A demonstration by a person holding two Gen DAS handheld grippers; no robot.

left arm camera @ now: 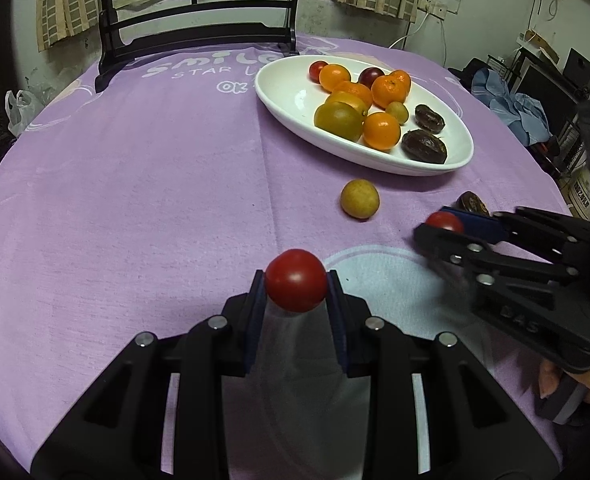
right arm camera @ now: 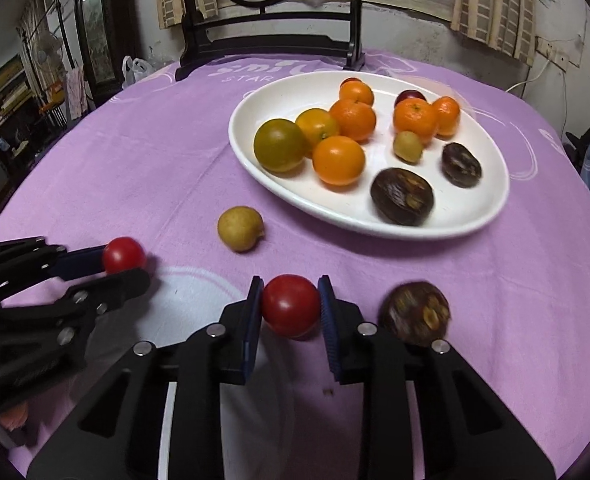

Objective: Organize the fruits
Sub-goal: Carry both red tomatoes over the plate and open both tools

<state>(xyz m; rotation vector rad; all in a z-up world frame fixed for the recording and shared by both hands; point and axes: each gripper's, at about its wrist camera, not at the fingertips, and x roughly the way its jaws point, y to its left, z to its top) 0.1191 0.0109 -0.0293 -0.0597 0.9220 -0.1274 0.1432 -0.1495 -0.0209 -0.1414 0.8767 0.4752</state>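
The left gripper [left arm camera: 296, 280] pinched a red tomato [left arm camera: 296, 280] between its pads. The right gripper [right arm camera: 291, 306] was clamped on a second tomato [right arm camera: 291, 306], beside a dark brown fruit [right arm camera: 415, 314] on the purple cloth [right arm camera: 135, 152]. A yellow fruit [right arm camera: 240, 228] lay before the white dish [right arm camera: 255, 152] of oranges.

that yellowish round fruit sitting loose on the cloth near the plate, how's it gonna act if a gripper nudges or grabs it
The yellowish fruit looks nearly spherical, so a nudge would probably roll it across the purple cloth, though the fabric may slow it. Its skin looks smooth and matte, so flat pads could slip unless centred. It seems small and probably light.
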